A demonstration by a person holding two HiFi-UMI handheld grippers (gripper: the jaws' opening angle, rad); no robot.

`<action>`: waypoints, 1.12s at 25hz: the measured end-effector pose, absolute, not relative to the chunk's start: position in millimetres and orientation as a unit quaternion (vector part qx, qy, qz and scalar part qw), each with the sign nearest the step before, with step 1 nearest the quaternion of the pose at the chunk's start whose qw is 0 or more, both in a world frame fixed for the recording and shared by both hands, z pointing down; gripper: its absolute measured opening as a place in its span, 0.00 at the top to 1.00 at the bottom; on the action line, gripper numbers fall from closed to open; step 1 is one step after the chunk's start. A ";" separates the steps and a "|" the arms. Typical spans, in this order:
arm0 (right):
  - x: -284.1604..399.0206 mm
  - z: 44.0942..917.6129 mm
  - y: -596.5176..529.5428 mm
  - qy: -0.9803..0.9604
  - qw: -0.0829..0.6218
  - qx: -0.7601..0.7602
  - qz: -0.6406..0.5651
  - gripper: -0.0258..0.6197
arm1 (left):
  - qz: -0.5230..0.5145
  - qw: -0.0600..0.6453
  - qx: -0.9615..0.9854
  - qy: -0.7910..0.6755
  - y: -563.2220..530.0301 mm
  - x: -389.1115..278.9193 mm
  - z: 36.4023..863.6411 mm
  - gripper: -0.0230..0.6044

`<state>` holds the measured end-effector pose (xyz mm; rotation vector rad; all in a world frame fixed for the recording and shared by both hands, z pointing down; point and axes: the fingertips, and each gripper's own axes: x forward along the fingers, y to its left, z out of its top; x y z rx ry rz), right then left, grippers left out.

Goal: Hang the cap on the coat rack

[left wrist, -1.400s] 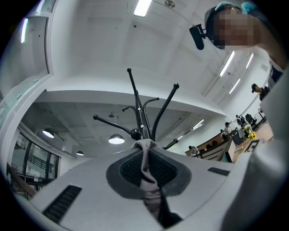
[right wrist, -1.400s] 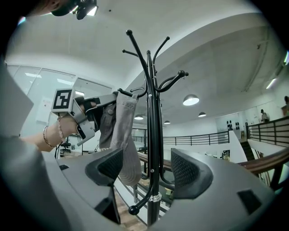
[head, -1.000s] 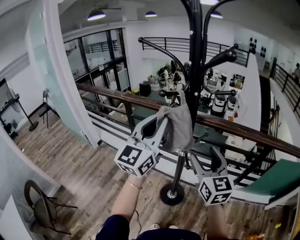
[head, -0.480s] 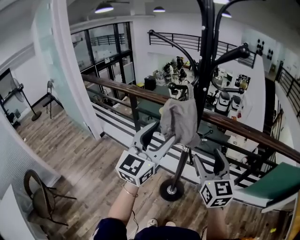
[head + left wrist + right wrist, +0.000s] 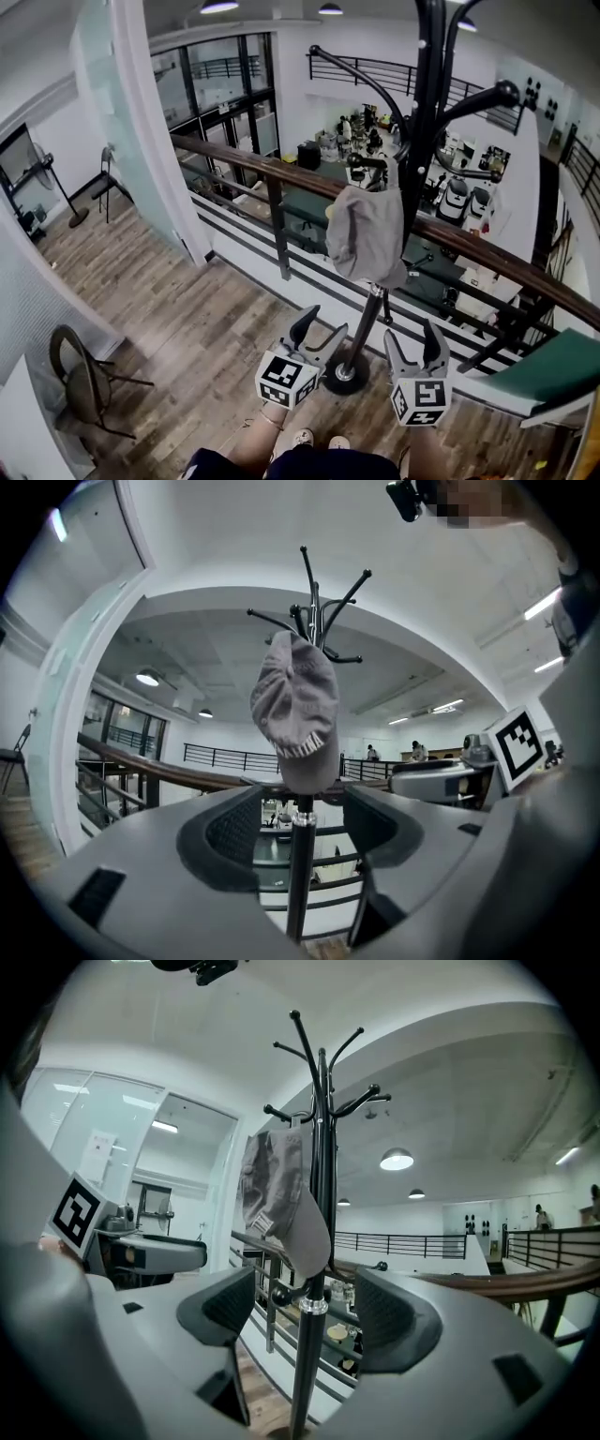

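- The cap (image 5: 366,234) hangs on the coat rack (image 5: 424,112), draped over a short lower hook just beside the pole; neither gripper holds it, so the hanging itself looks done.
- The left gripper (image 5: 320,331) stands wide, its jaws having just been opening; nothing is between them, only the far pole shows through the gap. The right gripper (image 5: 413,339) is likewise spread and empty; both sit well below the cap, near the rack's base (image 5: 345,377) in the head view.
- What is left, I judge, is a clean release; check that the cap sits deep on the hook and not on its tip, since the cloth looks limp and could slide.
- Any move away should stay clear of the pole; a knock there could shake the rack and drop the cap.
- Keep both jaws spread near the cloth, so no pad snags it.
- The railing (image 5: 272,173) runs just behind the rack; a cap that falls may be awkward to recover.
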<state>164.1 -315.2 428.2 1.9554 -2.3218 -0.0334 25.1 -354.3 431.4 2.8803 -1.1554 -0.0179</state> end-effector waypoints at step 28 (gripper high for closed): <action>147.4 519.9 -287.8 -0.770 0.113 0.627 0.032 0.89 | 0.013 0.052 0.905 -0.422 -302.7 8.3 499.4 0.96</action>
